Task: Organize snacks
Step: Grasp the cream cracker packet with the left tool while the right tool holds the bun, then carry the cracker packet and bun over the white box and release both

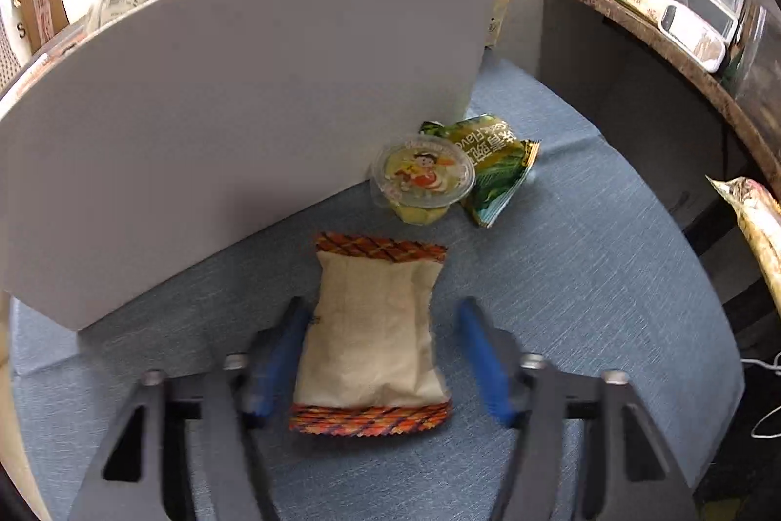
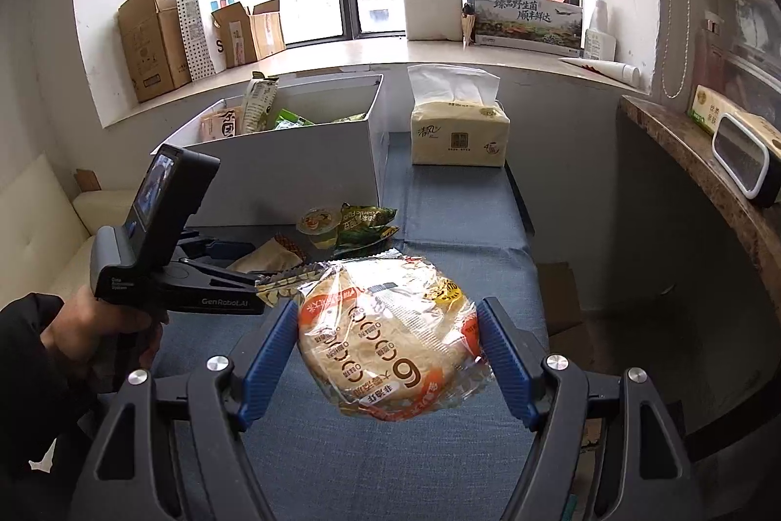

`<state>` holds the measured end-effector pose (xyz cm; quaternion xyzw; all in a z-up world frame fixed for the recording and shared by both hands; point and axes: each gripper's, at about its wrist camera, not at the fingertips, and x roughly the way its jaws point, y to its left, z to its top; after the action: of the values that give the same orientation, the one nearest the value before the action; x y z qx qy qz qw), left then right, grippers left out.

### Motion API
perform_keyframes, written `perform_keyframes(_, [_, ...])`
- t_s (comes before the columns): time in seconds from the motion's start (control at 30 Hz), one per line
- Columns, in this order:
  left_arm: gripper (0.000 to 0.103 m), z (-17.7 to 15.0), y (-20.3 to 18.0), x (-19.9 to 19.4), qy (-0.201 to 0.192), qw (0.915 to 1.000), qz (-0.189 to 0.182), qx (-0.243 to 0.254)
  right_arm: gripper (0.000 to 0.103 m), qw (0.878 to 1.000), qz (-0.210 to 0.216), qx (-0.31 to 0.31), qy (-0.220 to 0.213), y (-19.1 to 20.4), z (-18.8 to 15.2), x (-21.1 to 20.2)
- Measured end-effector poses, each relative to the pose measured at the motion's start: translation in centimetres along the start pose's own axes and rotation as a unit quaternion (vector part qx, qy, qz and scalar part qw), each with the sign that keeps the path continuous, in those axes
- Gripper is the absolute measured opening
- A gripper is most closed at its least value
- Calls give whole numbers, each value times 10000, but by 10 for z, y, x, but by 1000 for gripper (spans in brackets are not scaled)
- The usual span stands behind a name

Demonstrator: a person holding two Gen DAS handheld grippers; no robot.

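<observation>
A beige snack packet point(image 1: 371, 325) with orange patterned ends lies flat on the blue cloth point(image 1: 585, 277). My left gripper point(image 1: 380, 311) straddles it. The left pad is at its edge and the right pad stands clear of it, so the jaws are open. My right gripper point(image 2: 390, 311) is shut on a round flatbread in a clear wrapper point(image 2: 390, 340), held above the cloth. A jelly cup point(image 1: 422, 179) and a green snack bag point(image 1: 493, 164) lie beside the white box point(image 1: 244, 106). The white box point(image 2: 293, 159) is open-topped and holds several snacks.
A tissue pack point(image 2: 459, 135) stands to the right of the box. Cardboard boxes point(image 2: 151, 42) and a printed carton point(image 2: 527, 18) sit on the window sill. A stone shelf point(image 2: 708, 179) runs along the right. A person's hand point(image 2: 97, 335) grips the left tool.
</observation>
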<state>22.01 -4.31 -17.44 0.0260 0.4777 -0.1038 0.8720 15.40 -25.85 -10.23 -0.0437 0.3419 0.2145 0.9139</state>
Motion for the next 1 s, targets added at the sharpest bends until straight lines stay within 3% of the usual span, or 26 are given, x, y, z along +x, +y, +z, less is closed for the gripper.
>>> perform_keyframes(0.07, [52,-3,2,-4,-22,9998,-167,-70,79,10000,27,-1,0,2,-1,0])
perform_keyframes(0.17, [52,-11,-2,-25,-323,9994,-53,97,79,9997,-148,-189,17,9,-2,3])
perform_keyframes(0.37, [52,-26,-8,-96,-951,9952,-95,217,79,9999,59,-123,26,14,0,6])
perform_keyframes(0.5, [52,-35,14,-149,-1300,9911,-272,-34,79,9996,261,-67,-7,20,6,8])
perform_keyframes(0.63, [53,-34,31,-178,-1553,9868,-306,-340,79,9988,473,-24,-78,30,17,12])
perform_keyframes(0.83, [53,-8,70,-199,-1765,9812,-232,-743,79,9978,579,-219,-246,47,48,23])
perform_keyframes(1.0, [53,36,90,-191,-1867,9797,-11,-725,79,9953,579,-578,-515,66,94,41])
